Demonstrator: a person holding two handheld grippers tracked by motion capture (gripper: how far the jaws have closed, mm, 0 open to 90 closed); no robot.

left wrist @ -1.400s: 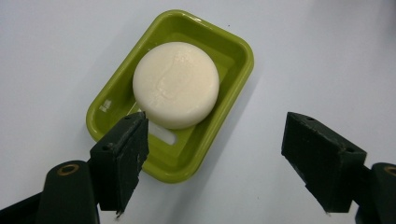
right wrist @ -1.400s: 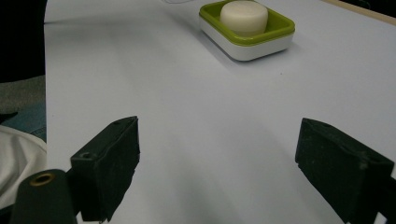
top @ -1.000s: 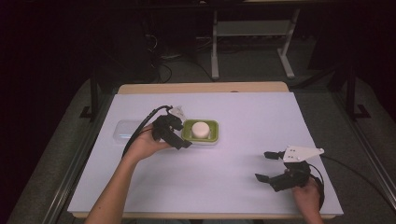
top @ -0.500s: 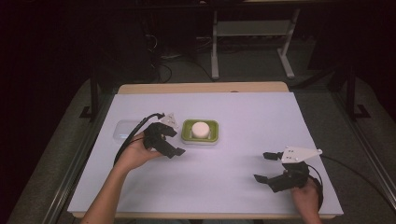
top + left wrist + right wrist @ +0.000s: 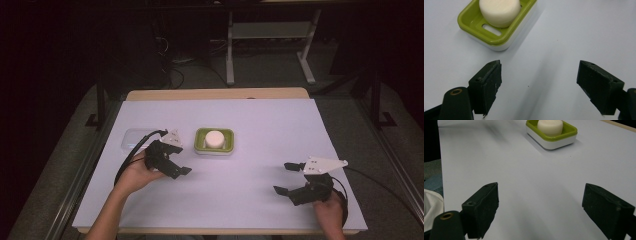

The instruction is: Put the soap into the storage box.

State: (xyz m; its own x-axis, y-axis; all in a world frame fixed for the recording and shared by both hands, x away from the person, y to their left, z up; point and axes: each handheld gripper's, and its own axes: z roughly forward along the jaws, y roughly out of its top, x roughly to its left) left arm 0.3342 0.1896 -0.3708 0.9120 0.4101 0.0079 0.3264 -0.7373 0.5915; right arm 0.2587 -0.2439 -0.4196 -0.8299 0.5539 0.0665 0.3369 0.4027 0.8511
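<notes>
— Where are your claws sitting right now?

— I'm holding the left gripper (image 5: 176, 162) low over the table (image 5: 260, 130), jaws spread wide with nothing between them. The green soap dish (image 5: 496, 37) is lying just ahead of that claw and off to its left jaw's side, near but not touching. The white soap (image 5: 499, 11) is resting inside the dish, upright and centred.

— And the other one?

— I'm keeping the right gripper (image 5: 287, 179) well apart from the dish, which is lying far ahead of its jaws. It is gaping too, gripping nothing. There's also a clear lid (image 5: 134, 138) lying flat beside my left hand, on the far side from the dish (I can't tell from here whether it belongs to the dish).

— So what are you working at?

— I'm judging that the soap is seated and I'm clearing the left claw away from the dish.

— How are you doing that well?

— I'm trying to keep the jaws open and level while drawing straight away, so neither tip is clipping the dish rim and tipping the soap out. I'm also minding the cable under my wrist, since it could be dragging across the lid.
</notes>
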